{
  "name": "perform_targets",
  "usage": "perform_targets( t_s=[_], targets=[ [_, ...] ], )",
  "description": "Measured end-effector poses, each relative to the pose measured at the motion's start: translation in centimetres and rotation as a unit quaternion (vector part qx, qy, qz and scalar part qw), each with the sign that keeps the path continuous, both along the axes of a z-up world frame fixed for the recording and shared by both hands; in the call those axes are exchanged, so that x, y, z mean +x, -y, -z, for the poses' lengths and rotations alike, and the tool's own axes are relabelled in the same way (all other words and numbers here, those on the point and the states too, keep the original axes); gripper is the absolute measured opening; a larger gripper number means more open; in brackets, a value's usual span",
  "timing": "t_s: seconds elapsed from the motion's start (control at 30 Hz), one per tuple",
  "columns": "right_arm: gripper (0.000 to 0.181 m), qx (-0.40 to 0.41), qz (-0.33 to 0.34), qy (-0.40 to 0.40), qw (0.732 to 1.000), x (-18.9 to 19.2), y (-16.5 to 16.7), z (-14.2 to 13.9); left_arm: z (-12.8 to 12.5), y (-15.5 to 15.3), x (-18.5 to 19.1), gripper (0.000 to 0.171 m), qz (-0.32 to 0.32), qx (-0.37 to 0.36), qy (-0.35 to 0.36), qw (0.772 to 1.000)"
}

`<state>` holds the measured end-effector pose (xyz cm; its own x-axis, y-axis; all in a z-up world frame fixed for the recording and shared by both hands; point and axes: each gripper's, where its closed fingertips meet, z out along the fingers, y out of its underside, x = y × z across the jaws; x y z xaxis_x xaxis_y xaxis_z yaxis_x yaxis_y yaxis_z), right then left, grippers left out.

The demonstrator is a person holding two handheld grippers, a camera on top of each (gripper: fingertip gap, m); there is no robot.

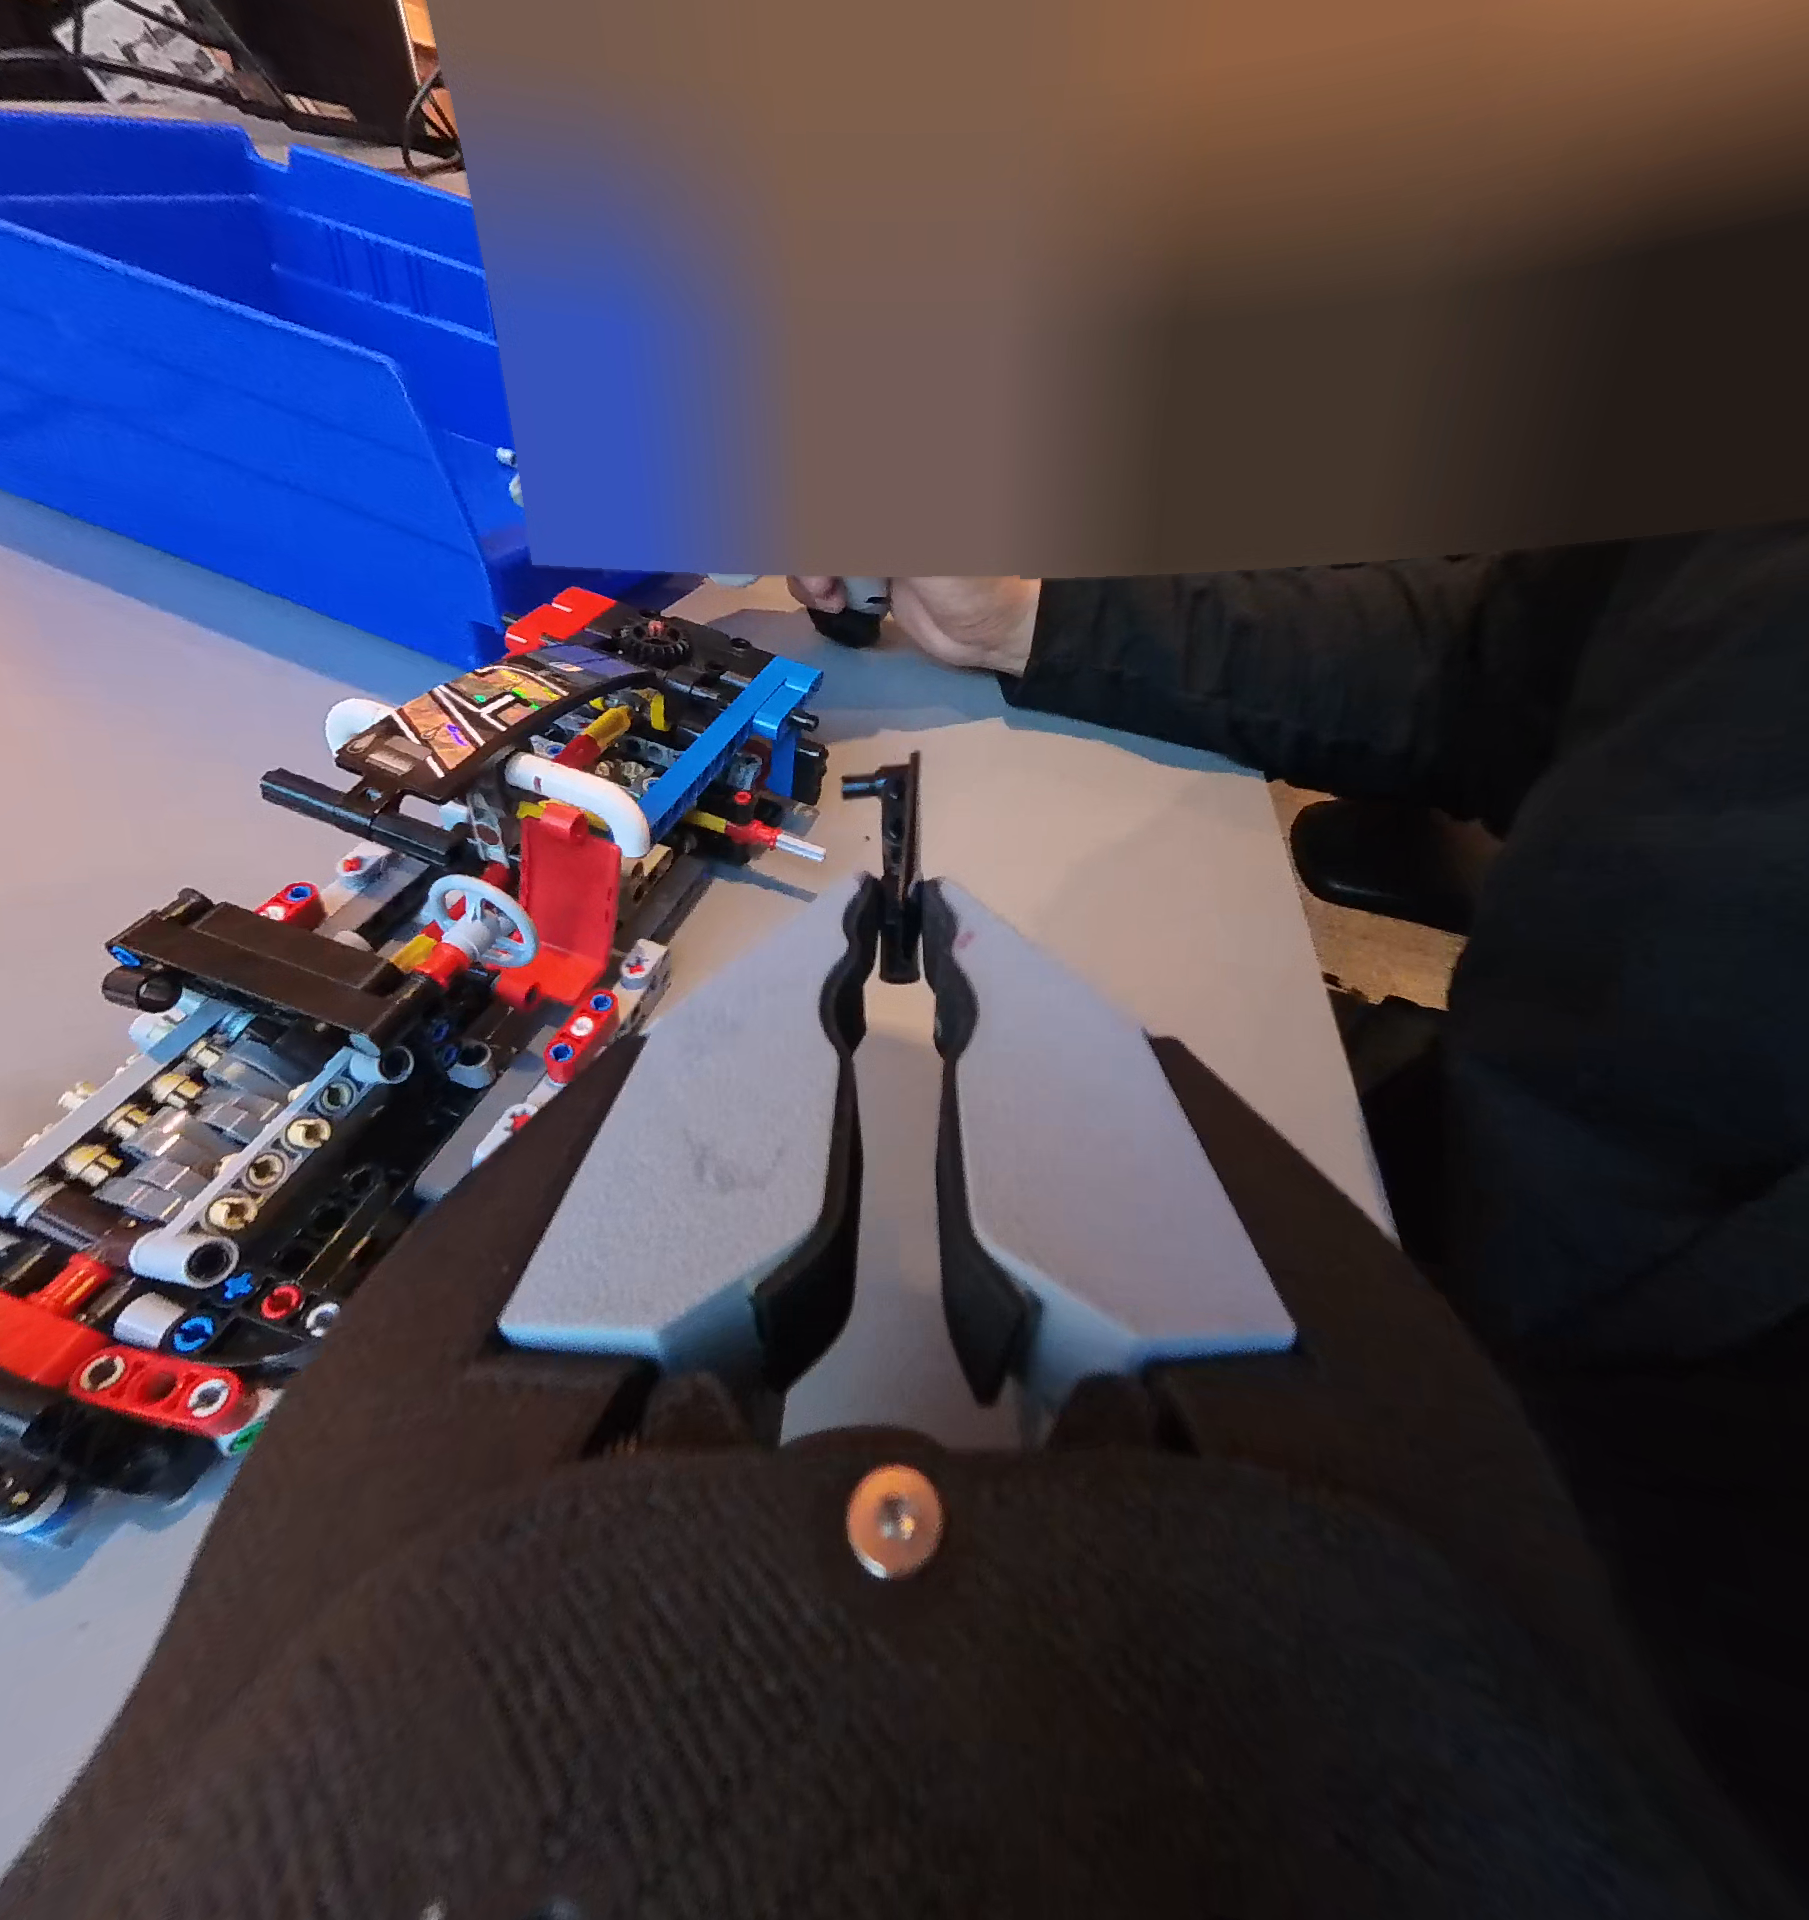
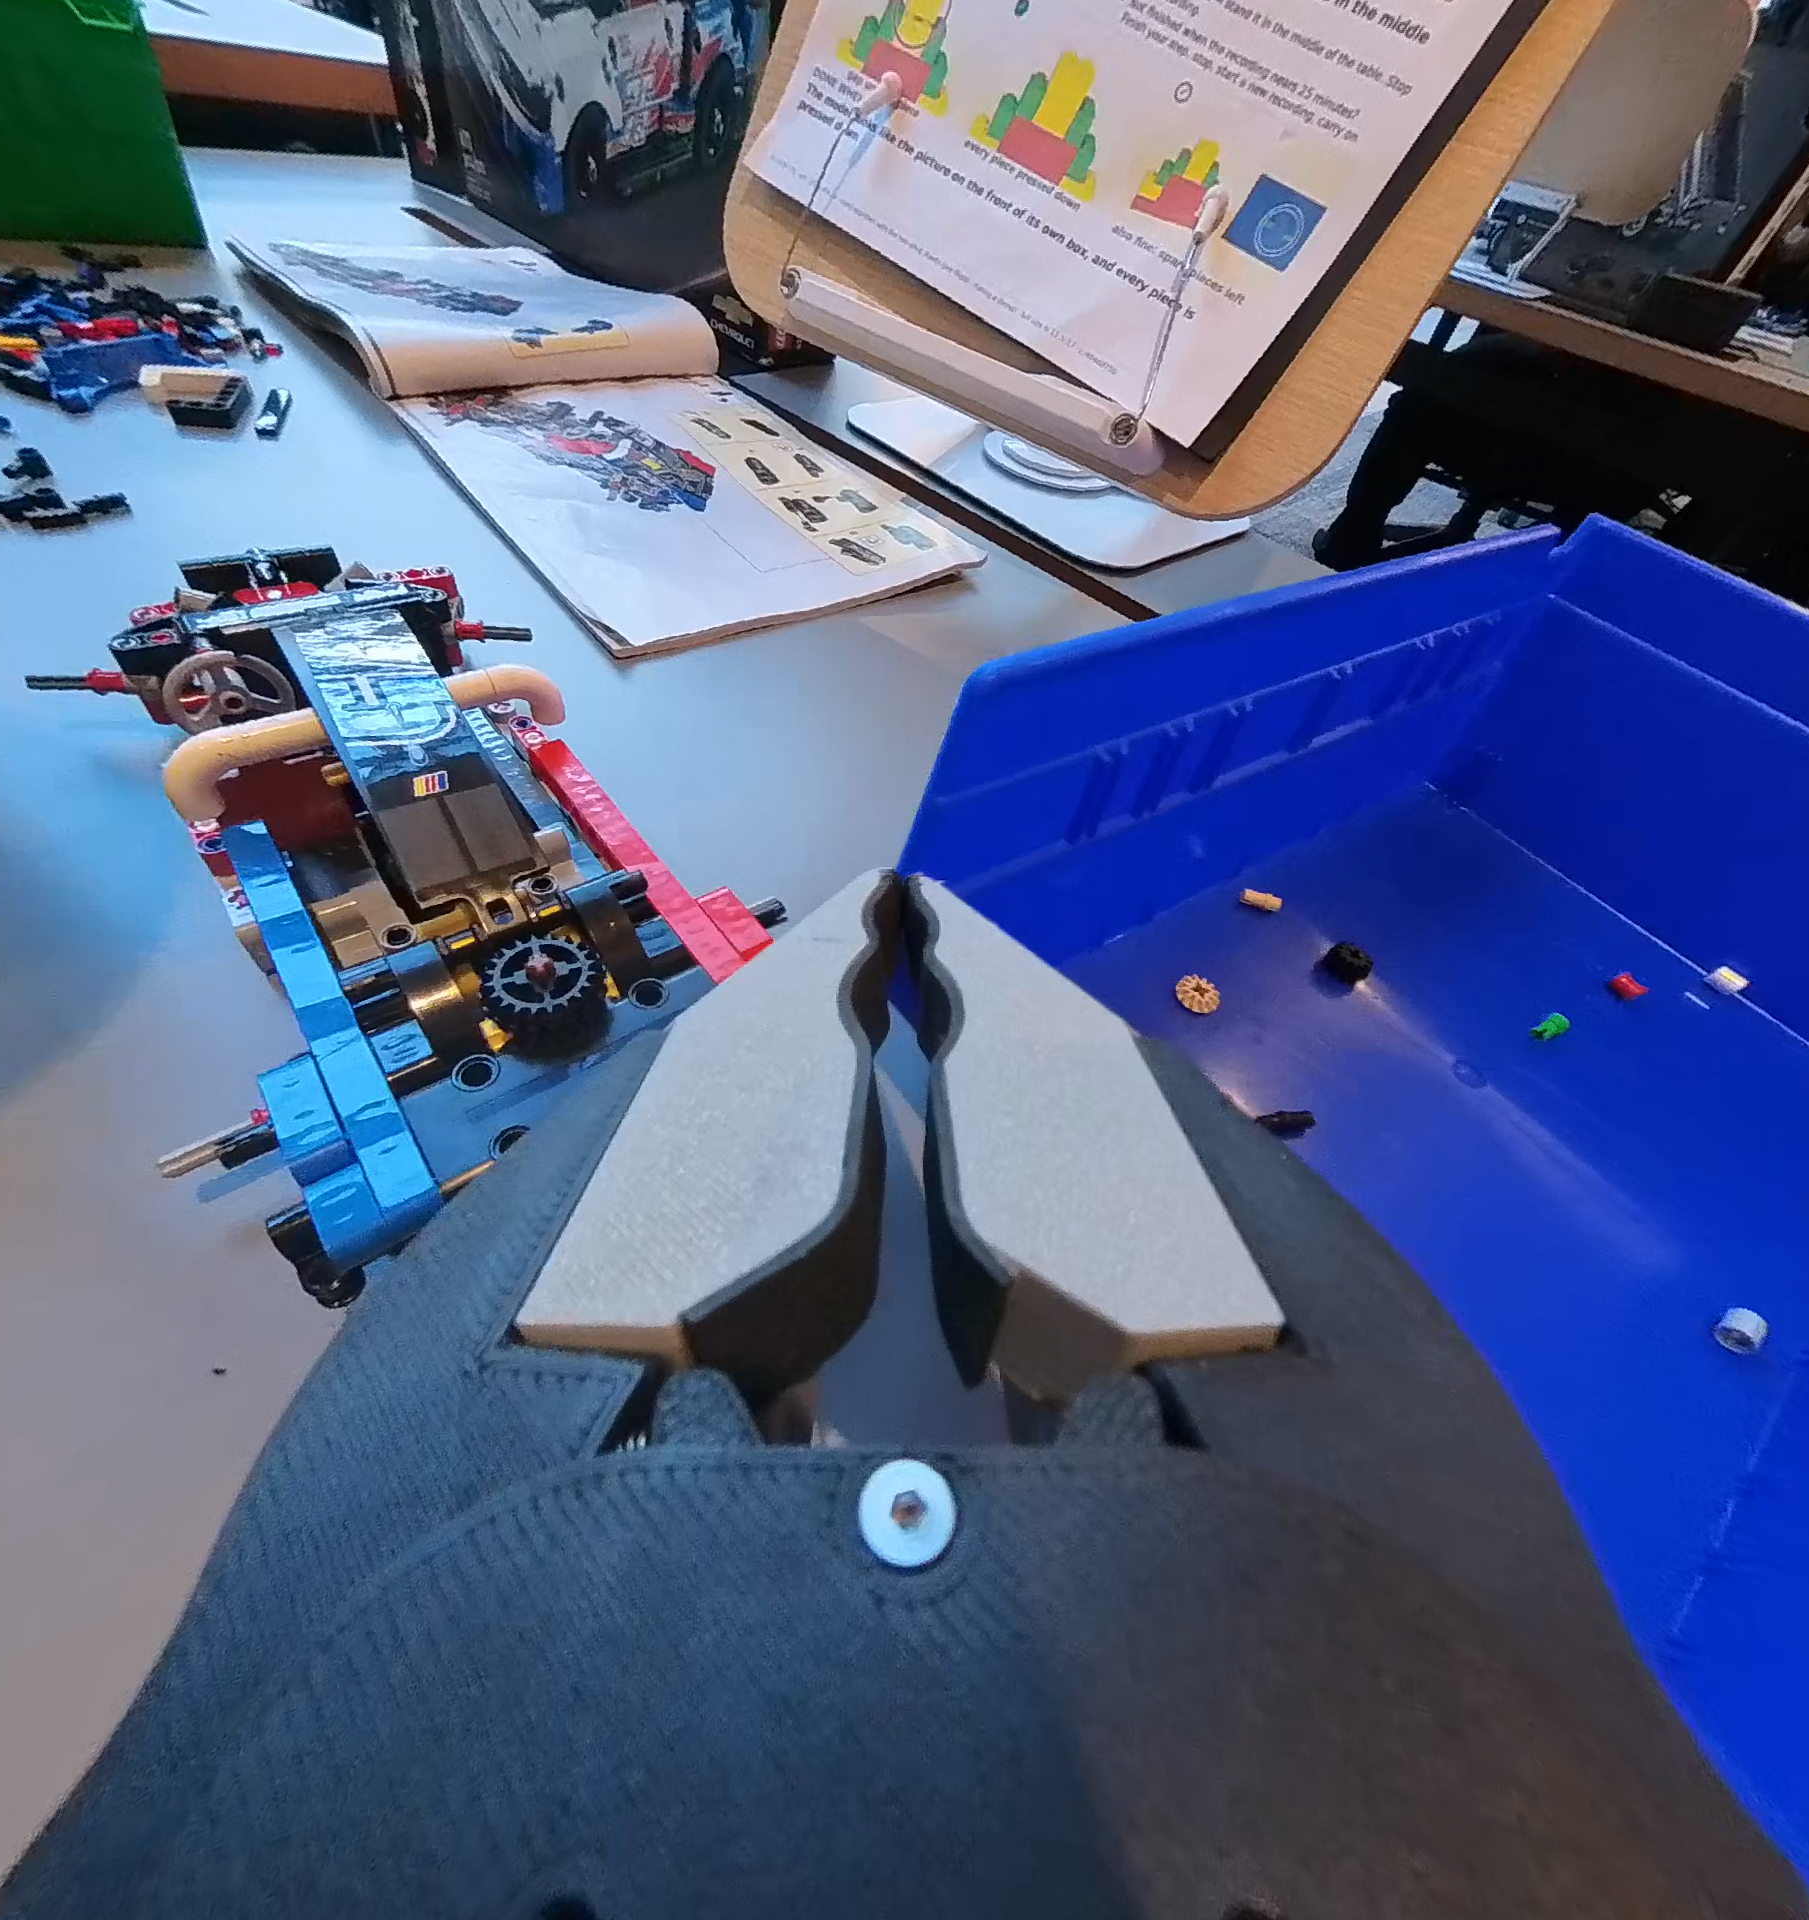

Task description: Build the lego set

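Note:
A part-built Lego car chassis (image 1: 443, 914) lies on the grey table, with black, red, blue and grey beams, a white roll bar and a grey steering wheel. It also shows in the right wrist view (image 2: 412, 883). My left gripper (image 1: 892, 891) is shut on a thin black beam (image 1: 900, 842) with a pin at its top, held upright just right of the chassis. My right gripper (image 2: 902, 885) is shut and empty, hovering between the chassis and a blue bin (image 2: 1482, 727).
The blue bin holds several small loose parts (image 2: 1347, 961); it also shows in the left wrist view (image 1: 204, 364). An open instruction booklet (image 2: 609, 457), a tilted sheet on a stand (image 2: 1087, 208), the set's box (image 2: 567, 94) and a loose-piece pile (image 2: 79, 332) lie beyond. A person's hand (image 1: 941, 618).

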<state>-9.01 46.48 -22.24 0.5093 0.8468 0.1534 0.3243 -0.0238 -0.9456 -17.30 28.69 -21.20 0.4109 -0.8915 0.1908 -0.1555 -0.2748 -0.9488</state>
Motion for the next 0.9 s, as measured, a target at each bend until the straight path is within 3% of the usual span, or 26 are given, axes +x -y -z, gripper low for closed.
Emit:
perform_targets(
  t_s=[0.4, 0.9],
  targets=[
    [0.000, 0.015, -0.012, 0.001, 1.000, -0.50, 0.80, -0.50, 0.55, 0.16, 0.20, 0.004, 0.002, 0.017, -0.027, 0.999],
    [0.000, 0.000, -0.011, -0.007, 1.000, -0.27, 0.29, -0.13, 0.01, -0.38, -0.38, 0.004, -0.005, -0.025, 0.017, 1.000]
  ],
)
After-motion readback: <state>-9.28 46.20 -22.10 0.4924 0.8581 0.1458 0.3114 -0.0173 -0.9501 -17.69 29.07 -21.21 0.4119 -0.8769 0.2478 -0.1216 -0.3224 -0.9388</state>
